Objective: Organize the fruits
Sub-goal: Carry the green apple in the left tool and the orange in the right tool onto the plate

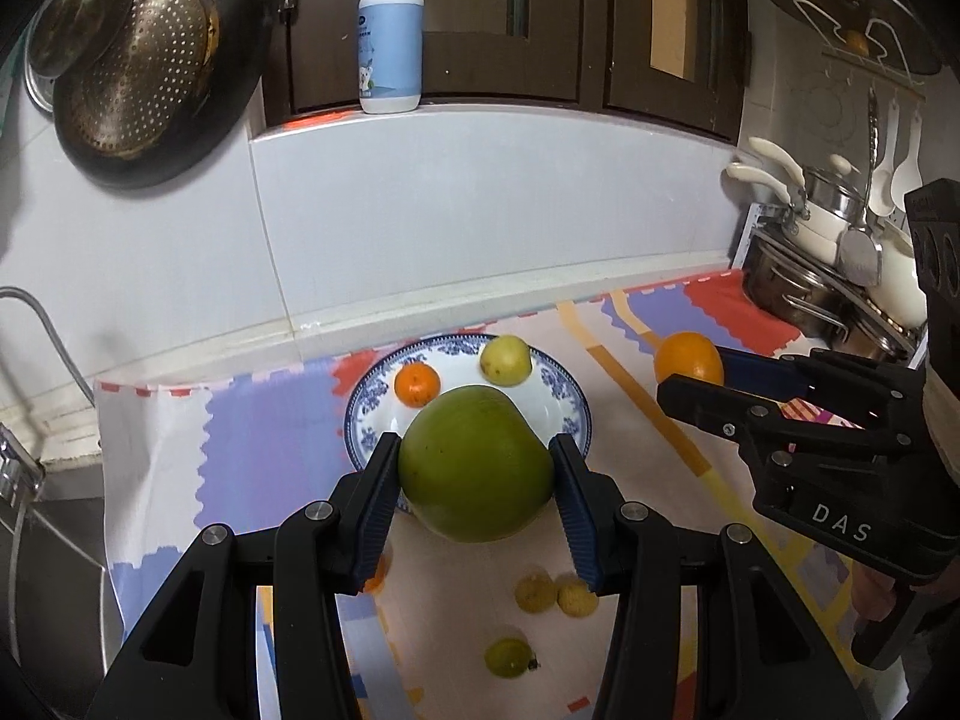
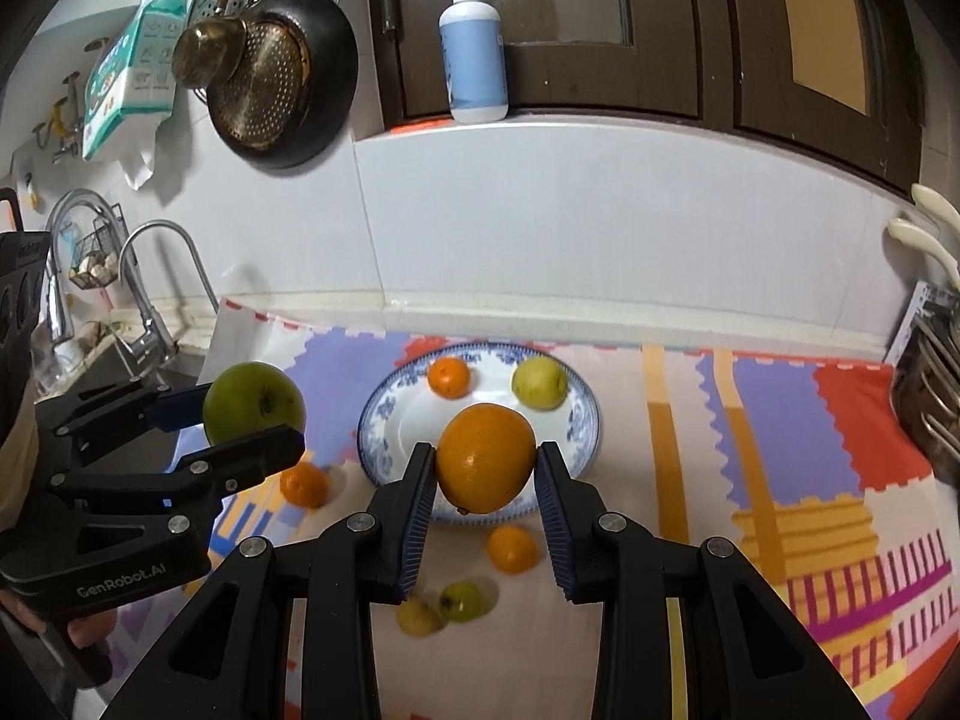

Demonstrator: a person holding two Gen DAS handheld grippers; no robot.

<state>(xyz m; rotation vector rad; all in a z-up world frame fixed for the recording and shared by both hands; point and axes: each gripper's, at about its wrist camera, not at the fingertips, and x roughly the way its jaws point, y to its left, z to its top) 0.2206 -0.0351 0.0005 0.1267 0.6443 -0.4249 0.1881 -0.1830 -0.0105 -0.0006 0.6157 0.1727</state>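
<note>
Kitchen tiles ran behind a desk spread with a bright patchwork mat (image 2: 780,420), and a blue-and-white plate (image 2: 585,420) sat at its middle near the wall. Both claws were up off the mat and loaded. The left claw (image 1: 477,462) was clenched around a big green apple (image 1: 477,468), pads pressed to its two flanks. The right claw (image 2: 486,462) gripped an orange (image 2: 486,459) the same way, one pad on each side.

On the plate already lay a small tangerine (image 2: 449,377) and a yellow-green fruit (image 2: 539,383), side by side on the far half, apart from each other. The near half of the plate was bare. Loose fruit waited on the mat: one tangerine (image 2: 305,483) off the plate's left edge, another (image 2: 511,549) just in front of it, and small yellowish and green ones (image 2: 461,600) nearer the cameras.

Here was the relation that mattered. From each claw, the plate lay straight ahead and below, and both fruits hung over its near rim. The orange looked centred on the open patch; the apple came in from the left. Neither hand seemed clearly nearer. Both round fruits could roll, so each probably needed setting down low, away from the two already there.
</note>
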